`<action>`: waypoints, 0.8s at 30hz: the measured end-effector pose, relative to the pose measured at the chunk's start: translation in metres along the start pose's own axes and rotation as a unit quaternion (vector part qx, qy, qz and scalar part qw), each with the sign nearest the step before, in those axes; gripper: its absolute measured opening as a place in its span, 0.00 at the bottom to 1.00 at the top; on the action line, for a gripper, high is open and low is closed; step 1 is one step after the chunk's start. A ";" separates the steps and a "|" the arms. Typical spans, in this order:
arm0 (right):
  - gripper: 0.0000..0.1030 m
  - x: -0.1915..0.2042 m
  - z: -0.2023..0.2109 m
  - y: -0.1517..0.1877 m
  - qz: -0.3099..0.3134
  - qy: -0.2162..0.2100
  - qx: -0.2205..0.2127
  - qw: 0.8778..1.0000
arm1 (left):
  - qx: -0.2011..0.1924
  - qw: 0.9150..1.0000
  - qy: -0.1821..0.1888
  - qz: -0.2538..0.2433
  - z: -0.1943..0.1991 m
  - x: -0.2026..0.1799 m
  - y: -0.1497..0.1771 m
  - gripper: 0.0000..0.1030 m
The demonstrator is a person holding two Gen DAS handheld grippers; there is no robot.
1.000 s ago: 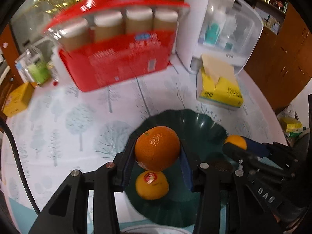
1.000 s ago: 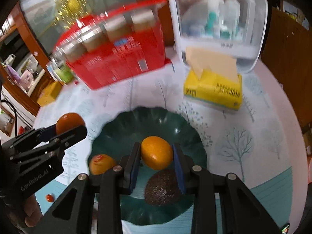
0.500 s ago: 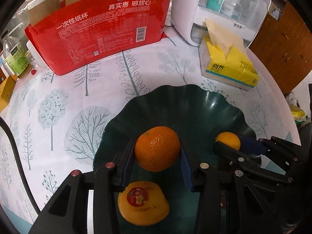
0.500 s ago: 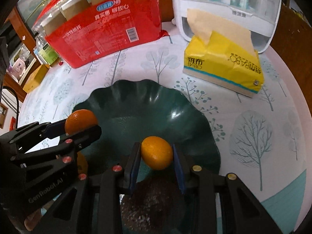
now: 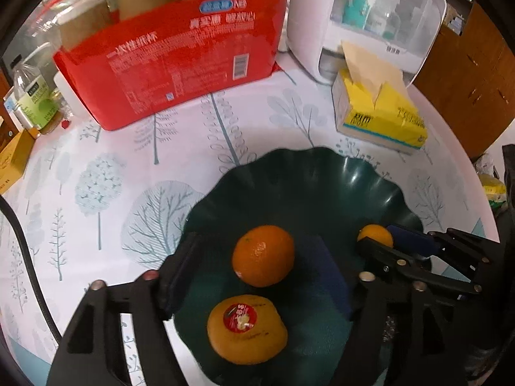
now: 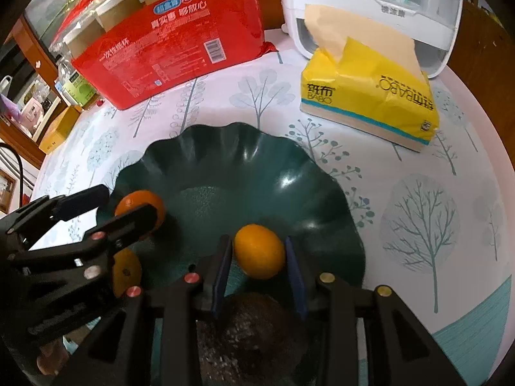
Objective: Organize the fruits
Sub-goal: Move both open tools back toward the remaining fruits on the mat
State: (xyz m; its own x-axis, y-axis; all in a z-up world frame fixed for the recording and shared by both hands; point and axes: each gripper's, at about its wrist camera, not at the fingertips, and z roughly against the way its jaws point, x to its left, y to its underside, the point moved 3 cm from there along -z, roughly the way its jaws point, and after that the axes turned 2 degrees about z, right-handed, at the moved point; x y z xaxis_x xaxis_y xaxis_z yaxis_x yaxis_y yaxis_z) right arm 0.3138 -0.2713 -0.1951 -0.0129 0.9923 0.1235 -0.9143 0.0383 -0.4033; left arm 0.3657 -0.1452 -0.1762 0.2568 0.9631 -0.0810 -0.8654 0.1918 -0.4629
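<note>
1. Step in hand, as judged: both fruits are being set down into the dark green bowl (image 5: 370, 173), which stands on the tree-print table (image 5: 112, 167).
2. Left tool (image 5: 257, 267): its jaws are opening, and stand well apart. The orange (image 5: 263, 255) lies between them with a clear gap on each side, apparently resting on the bowl floor.
3. Right tool (image 6: 259, 254): its jaws are opening too, though only slightly. The small yellow-orange fruit (image 6: 260, 251) sits between them; the left pad seems just clear, while the right pad is too close to tell. Released or not: uncertain.
4. Already in the bowl: a stickered orange (image 5: 246, 328) just below the left tool's fruit.
5. Next move, as judged: finish the right release, then lift both tools straight up so that neither pad rolls a fruit or catches the wavy rim.
6. Left view only: the sticker on the resting orange, and the right tool (image 5: 379, 244) seen from the side.
7. Right view only: a dark, rough-skinned fruit (image 6: 251, 325) under the right tool, possibly an avocado; also the left tool (image 6: 128, 209) astride its orange (image 6: 141, 207).
</note>
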 end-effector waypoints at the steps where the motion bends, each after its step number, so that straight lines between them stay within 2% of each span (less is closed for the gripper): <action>1: 0.37 -0.001 0.003 0.000 -0.001 -0.002 -0.004 1.000 | -0.004 1.000 -0.001 0.000 0.005 0.000 0.000 0.72; 3: 0.39 -0.001 0.010 -0.001 -0.001 -0.002 -0.012 1.000 | -0.008 1.000 0.000 -0.002 0.013 0.000 0.000 0.72; 16: 0.40 0.017 0.061 0.001 0.014 -0.001 -0.049 0.999 | -0.037 0.999 0.006 0.006 0.074 0.002 0.009 0.73; 24: 0.40 0.036 0.105 0.011 0.022 -0.012 -0.074 0.997 | -0.091 0.996 0.012 0.023 0.141 0.008 0.022 0.73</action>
State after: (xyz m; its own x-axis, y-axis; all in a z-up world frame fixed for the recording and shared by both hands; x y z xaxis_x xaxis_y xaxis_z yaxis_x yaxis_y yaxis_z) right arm 0.2606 -0.2478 -0.0997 -0.0635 0.9903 0.1237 -0.8426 0.0133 -0.5384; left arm 0.2878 -0.1070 -0.0625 0.2307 0.9650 -0.1248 -0.7850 0.1088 -0.6098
